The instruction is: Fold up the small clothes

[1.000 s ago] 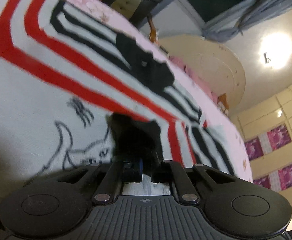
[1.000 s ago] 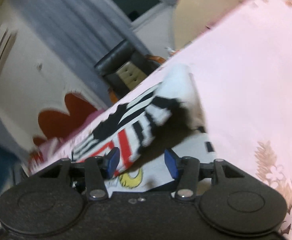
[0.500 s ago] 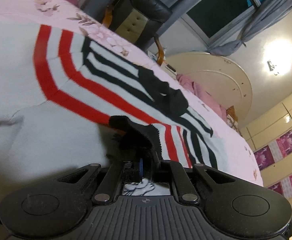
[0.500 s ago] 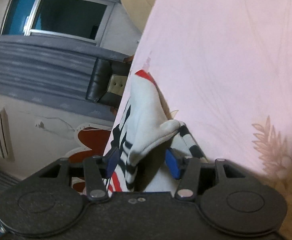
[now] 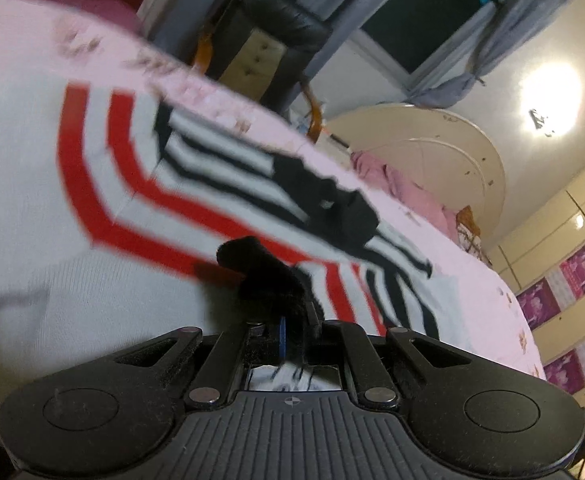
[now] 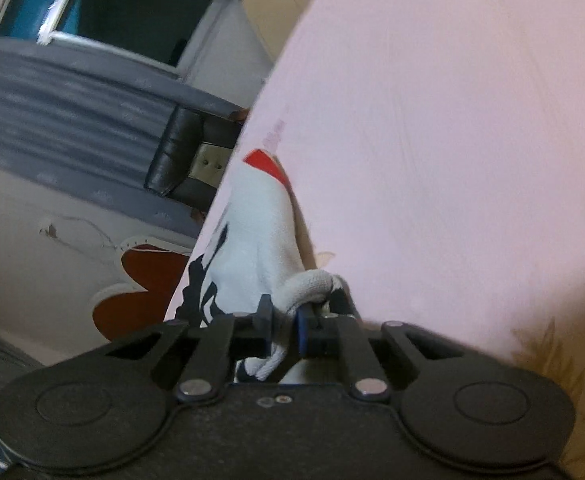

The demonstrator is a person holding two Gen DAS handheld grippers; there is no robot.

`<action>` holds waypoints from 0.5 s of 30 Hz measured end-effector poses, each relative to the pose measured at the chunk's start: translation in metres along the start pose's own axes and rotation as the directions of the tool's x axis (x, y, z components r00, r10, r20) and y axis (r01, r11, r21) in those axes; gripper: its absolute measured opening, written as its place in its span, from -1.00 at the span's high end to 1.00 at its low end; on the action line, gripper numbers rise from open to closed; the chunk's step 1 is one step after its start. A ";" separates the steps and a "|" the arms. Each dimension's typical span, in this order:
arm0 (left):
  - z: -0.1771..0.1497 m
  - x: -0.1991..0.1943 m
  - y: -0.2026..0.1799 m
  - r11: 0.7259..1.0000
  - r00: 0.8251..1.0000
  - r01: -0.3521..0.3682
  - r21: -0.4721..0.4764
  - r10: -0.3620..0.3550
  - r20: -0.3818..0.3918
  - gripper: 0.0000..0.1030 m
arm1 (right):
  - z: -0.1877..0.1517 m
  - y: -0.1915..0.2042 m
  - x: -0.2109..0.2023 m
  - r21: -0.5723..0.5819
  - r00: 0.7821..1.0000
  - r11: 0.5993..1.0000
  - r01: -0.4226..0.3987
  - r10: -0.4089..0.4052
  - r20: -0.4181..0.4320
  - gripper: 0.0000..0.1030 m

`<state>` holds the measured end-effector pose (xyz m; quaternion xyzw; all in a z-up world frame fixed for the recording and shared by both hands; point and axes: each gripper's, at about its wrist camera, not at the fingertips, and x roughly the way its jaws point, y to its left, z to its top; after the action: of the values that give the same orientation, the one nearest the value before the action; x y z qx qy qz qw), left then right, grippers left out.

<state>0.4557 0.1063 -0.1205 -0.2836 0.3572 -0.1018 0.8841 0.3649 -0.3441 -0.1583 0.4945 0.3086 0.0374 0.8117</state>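
Pinching sweater (image 6: 252, 248) hem, closing right gripper (image 6: 283, 322)

The sweater (image 5: 32, 184) is soft matt knit cloth, finely ribbed. The bedsheet (image 6: 452, 140) looks like smooth pink cloth. The armchair (image 5: 280, 36) shines like black leather. Wall tiles (image 5: 552, 232) are glossy.

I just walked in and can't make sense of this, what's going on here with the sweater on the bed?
A person is folding a small white sweater with red and black stripes on a pink bedsheet, using a handheld gripper in each hand. The left gripper is shut on a black edge of the sweater. The right gripper is closing its jaws on a bunched white edge that sits between them. Both ends are now pinched, so a fold looks about to be made.
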 end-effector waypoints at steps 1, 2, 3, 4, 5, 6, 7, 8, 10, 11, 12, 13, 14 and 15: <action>0.005 -0.001 -0.002 1.000 1.000 0.008 0.016 -0.008 0.016 0.87 | 0.000 0.004 -0.003 -0.021 1.000 1.000 -0.006 0.006 0.008 0.79; 0.010 -0.003 -0.004 1.000 1.000 0.013 0.027 -0.014 0.027 0.87 | 0.000 0.008 -0.005 -0.042 1.000 0.999 -0.013 0.014 0.016 0.79; 0.013 -0.003 -0.004 0.999 0.999 0.016 0.036 -0.017 0.033 0.87 | 0.000 0.010 -0.006 -0.058 1.000 0.998 -0.016 0.018 0.020 0.79; 0.016 -0.004 -0.005 0.999 0.999 0.016 0.043 -0.017 0.037 0.87 | -0.001 0.012 -0.007 -0.073 0.999 0.997 -0.022 0.023 0.026 0.79; 0.018 -0.002 -0.005 0.999 0.999 0.008 0.050 -0.010 0.032 0.86 | -0.002 0.014 -0.008 -0.100 0.999 0.995 -0.028 0.031 0.032 0.79; 0.017 0.001 -0.004 0.998 1.000 -0.012 0.058 0.011 0.015 0.87 | -0.004 0.016 -0.007 -0.133 0.999 0.991 -0.013 0.018 0.035 0.79; 0.015 0.006 -0.001 0.997 0.999 -0.043 0.063 0.044 -0.018 0.87 | -0.005 0.015 -0.003 -0.144 1.000 0.989 0.018 -0.014 0.028 0.78; 0.009 0.010 0.002 0.996 0.996 -0.065 0.059 0.068 -0.049 0.87 | -0.006 0.009 -0.001 -0.126 0.999 0.991 0.042 -0.041 0.011 0.80; -0.001 0.014 0.007 0.995 0.993 -0.082 0.053 0.086 -0.077 0.87 | -0.008 0.001 0.000 -0.093 0.999 0.994 0.053 -0.053 -0.006 0.82; -0.004 0.012 0.010 0.996 0.995 -0.076 0.040 0.079 -0.066 0.87 | -0.008 0.001 -0.003 -0.090 0.999 0.995 0.049 -0.050 -0.013 0.74; -0.006 0.011 0.012 0.997 0.995 -0.072 0.026 0.074 -0.061 0.87 | -0.007 0.002 -0.006 -0.093 0.999 0.995 0.044 -0.046 -0.023 0.69; -0.006 0.010 0.013 0.998 0.996 -0.068 0.012 0.069 -0.055 0.86 | -0.006 0.004 -0.009 -0.101 0.999 0.994 0.039 -0.042 -0.033 0.56; -0.007 0.010 0.014 0.998 0.997 -0.065 0.008 0.065 -0.051 0.86 | -0.004 0.006 -0.015 -0.123 0.998 0.992 0.037 -0.042 -0.046 0.46; -0.007 0.009 0.014 0.998 0.997 -0.062 0.011 0.063 -0.048 0.86 | -0.004 0.009 -0.021 -0.151 0.998 0.988 0.040 -0.047 -0.045 0.41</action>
<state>0.4575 0.1113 -0.1380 -0.2654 0.3865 -0.0826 0.8794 0.3480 -0.3443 -0.1424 0.4240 0.3351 0.0547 0.8396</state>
